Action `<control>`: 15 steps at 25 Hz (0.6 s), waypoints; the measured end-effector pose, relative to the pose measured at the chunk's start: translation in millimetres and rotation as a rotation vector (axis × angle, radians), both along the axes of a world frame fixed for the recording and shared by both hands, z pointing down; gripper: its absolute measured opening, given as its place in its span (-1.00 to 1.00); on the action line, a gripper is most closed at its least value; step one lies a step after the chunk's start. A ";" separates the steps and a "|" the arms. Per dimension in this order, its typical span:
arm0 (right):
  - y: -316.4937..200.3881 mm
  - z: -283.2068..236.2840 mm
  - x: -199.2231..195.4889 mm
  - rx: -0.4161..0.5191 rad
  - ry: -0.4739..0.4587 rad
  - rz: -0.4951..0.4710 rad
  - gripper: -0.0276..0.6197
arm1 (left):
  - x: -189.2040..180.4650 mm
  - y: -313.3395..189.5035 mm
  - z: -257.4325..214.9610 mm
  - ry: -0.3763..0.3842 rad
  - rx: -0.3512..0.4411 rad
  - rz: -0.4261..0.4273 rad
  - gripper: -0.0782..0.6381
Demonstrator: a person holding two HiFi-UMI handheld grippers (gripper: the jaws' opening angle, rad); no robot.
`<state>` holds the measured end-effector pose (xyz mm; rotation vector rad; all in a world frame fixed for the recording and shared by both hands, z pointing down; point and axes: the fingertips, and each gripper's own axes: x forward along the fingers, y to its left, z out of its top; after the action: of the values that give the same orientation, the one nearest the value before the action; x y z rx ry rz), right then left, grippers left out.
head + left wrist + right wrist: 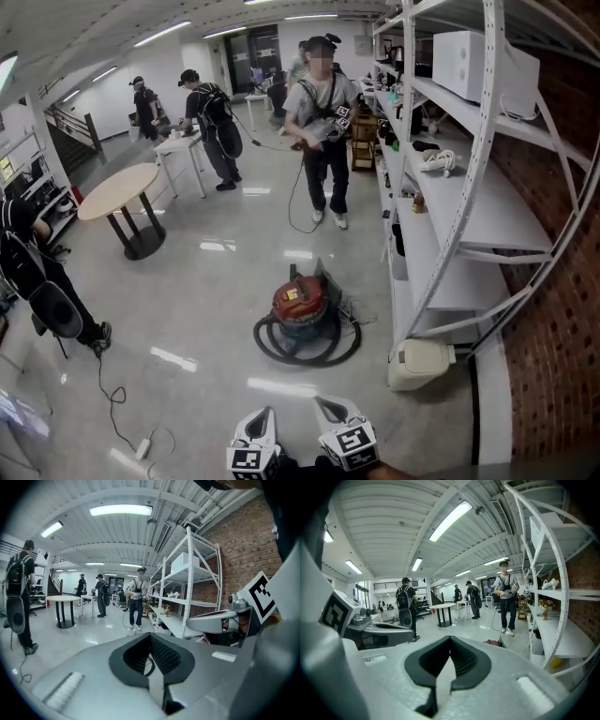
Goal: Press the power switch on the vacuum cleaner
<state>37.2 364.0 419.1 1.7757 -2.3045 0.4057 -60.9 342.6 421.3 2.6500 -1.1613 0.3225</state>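
- While both tools were held low at the bottom edge of the head view, the left gripper (pixel 262 419) and the right gripper (pixel 330 408) were seen side by side, pointed forward.
- In that same view, the round red vacuum cleaner (pixel 302 302) was seen on the glossy grey floor (pixel 216 281), ahead of both grippers and well apart from them. A thick black hose (pixel 281 349) was coiled around its base. Its power switch could not be made out.
- A white metal shelving rack (pixel 487 216) was seen just to the right of the vacuum cleaner, with a white microwave (pixel 478 61) on an upper shelf. A round beige table (pixel 117 190) was seen far off to the left.
- In the left gripper view, the jaws were seen brought together, the ribbed black pads (pixel 164 656) meeting at their tips with nothing gripped. The right gripper was seen close by at the right.
- In the right gripper view, the jaws were likewise seen closed tip to tip and empty. A sliver of the red vacuum cleaner (pixel 493 642) was seen on the floor just above them, near the rack.
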 end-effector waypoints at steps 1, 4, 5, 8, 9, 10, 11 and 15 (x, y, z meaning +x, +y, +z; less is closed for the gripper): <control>4.0 -1.4 -2.7 0.007 -0.002 -0.004 -0.94 | -3.9 5.1 0.1 0.000 0.002 -0.009 -0.74; 16.1 -6.9 -12.6 0.003 0.007 -0.018 -0.94 | -16.8 18.3 3.2 0.001 -0.003 -0.028 -0.74; 19.3 -7.6 -16.3 0.000 0.010 -0.020 -0.94 | -20.8 22.0 4.0 0.002 -0.004 -0.028 -0.74; 25.9 -5.2 -28.6 -0.014 0.024 -0.026 -0.94 | -31.8 28.6 3.1 0.009 0.000 -0.023 -0.74; 28.5 -3.2 -33.7 -0.022 0.025 -0.028 -0.94 | -36.2 30.1 2.1 0.011 0.001 -0.022 -0.74; 31.0 -2.8 -39.3 -0.023 0.022 -0.028 -0.94 | -41.2 31.3 0.6 0.013 0.003 -0.020 -0.74; 33.0 -3.6 -44.8 -0.020 0.018 -0.026 -0.94 | -46.6 32.4 -0.7 0.013 0.006 -0.018 -0.74; 40.2 -4.8 -60.5 -0.032 -0.004 0.001 -0.94 | -66.7 34.5 11.2 0.002 -0.002 -0.009 -0.74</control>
<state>-23.3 404.2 414.3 1.7625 -2.2869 0.4443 -127.6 377.1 432.5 2.6418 -1.1716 0.3196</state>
